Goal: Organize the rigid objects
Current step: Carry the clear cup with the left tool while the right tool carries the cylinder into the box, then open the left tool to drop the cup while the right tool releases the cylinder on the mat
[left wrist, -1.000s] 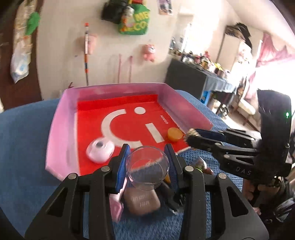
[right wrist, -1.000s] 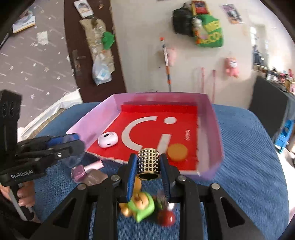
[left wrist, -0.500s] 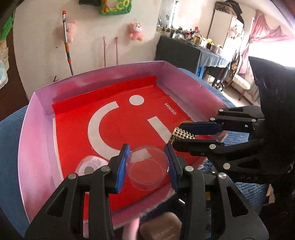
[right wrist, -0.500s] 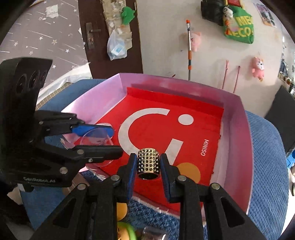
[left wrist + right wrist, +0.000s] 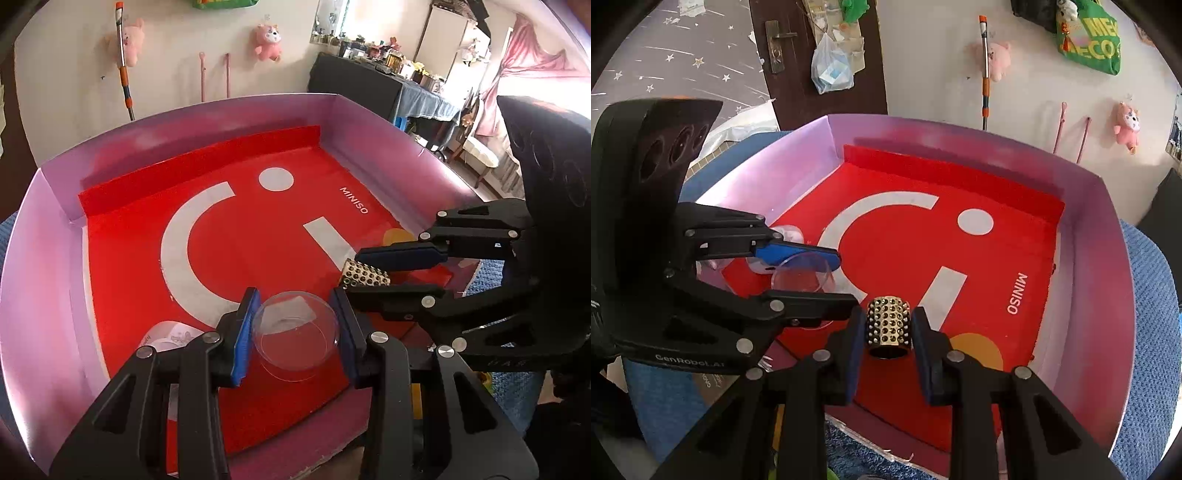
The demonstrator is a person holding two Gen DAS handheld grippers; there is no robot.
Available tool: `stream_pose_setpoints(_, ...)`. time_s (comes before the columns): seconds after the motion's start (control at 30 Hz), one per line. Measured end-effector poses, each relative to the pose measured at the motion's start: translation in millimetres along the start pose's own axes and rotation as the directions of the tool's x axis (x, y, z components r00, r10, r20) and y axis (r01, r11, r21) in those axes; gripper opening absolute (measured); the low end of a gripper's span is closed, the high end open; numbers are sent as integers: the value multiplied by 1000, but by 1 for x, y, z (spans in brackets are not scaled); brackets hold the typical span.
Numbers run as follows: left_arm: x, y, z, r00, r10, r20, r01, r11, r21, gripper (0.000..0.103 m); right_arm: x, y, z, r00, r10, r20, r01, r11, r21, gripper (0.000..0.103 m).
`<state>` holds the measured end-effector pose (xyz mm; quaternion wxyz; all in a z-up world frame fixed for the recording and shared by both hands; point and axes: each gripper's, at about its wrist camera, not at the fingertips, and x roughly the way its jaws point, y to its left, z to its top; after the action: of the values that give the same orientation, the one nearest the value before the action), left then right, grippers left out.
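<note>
A pink-walled tray [image 5: 221, 122] [image 5: 1108, 258] with a red printed floor lies on a blue cloth. My left gripper [image 5: 295, 334] [image 5: 827, 278] is shut on a clear round plastic dish [image 5: 297, 338] [image 5: 799, 273], held over the tray's near left part. My right gripper [image 5: 886, 330] [image 5: 364, 271] is shut on a studded gold cylinder [image 5: 889, 326] [image 5: 365, 277], held over the tray's near middle, just right of the dish. A white round case [image 5: 166, 334] [image 5: 786, 236] lies on the tray floor, partly hidden by the left fingers. An orange disc [image 5: 977, 350] [image 5: 397, 235] lies near the tray's right wall.
The blue cloth [image 5: 1152, 332] spreads around the tray. A black table [image 5: 354, 88] crowded with small items stands at the back right. A mop handle [image 5: 985, 66] and plush toys hang on the wall behind. A brownish item [image 5: 713, 380] lies under the left gripper, outside the tray.
Both grippers have moved forward and down from over the loose items on the cloth to over the tray floor, each still holding its object. The tray looms larger.
</note>
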<state>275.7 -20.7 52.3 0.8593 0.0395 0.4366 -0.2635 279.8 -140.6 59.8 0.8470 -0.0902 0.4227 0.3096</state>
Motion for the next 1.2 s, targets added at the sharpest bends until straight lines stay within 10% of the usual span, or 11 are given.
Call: stream_pose_setpoints(1.2, -31, 0, -4, 996, 55, 66, -51, 997, -53, 70, -17, -4, 0, 999, -26, 37, 25, 999, 27, 40)
